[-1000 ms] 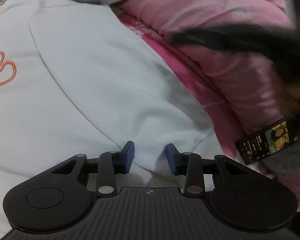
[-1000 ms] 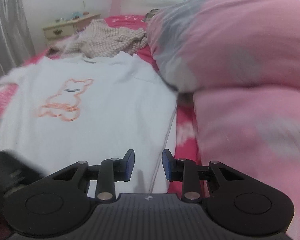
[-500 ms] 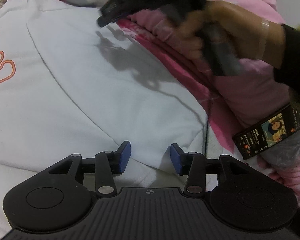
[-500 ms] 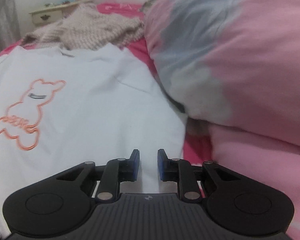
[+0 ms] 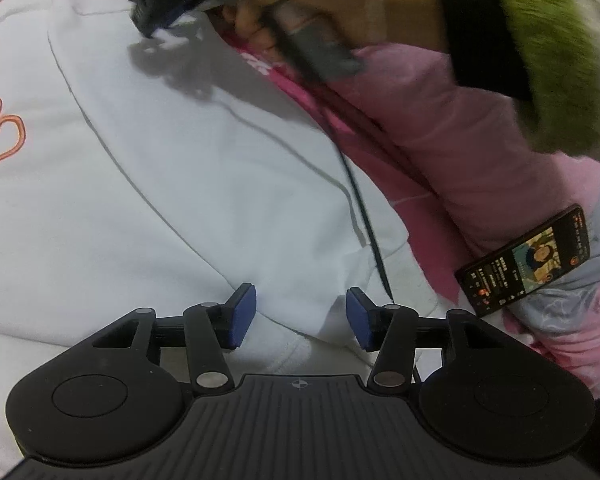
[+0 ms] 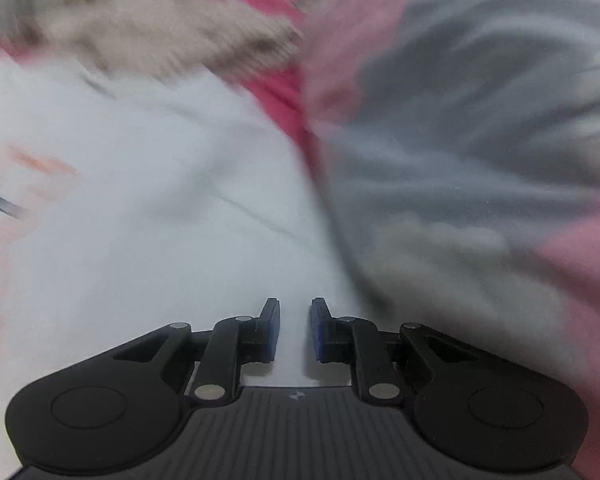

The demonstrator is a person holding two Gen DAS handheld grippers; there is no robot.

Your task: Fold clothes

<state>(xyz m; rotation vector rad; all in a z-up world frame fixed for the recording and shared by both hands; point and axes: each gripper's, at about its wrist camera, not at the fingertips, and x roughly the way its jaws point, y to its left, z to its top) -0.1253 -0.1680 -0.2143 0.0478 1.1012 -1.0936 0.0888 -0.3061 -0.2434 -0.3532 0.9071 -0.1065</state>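
A white sweatshirt point(image 5: 180, 160) with an orange outline print point(image 5: 0, 128) lies flat on the bed. My left gripper point(image 5: 300, 300) hovers over its lower right edge, blue pads apart and opening; a fold of the hem lies under the gap, untouched by the pads. At the top of the left wrist view a hand point(image 5: 320, 0) holds my right gripper point(image 5: 168, 12), blurred, low over the sweatshirt's shoulder. In the right wrist view the right gripper point(image 6: 296, 312) is closing to a narrow gap, with the white sweatshirt point(image 6: 140, 200) showing through it; no grip shows.
A pink and grey quilt point(image 5: 480, 152) is heaped along the sweatshirt's right side point(image 6: 460, 140). A lit phone point(image 5: 528, 260) lies on it. A black cable point(image 5: 364, 216) trails across the cloth. A beige knit garment point(image 6: 160, 28) lies beyond the collar. The arm wears a furry green sleeve point(image 5: 548, 48).
The hand with my right gripper swept in from the right and down toward the sweatshirt's shoulder. The right jaws narrowed. The left jaws widened while that gripper stayed put.
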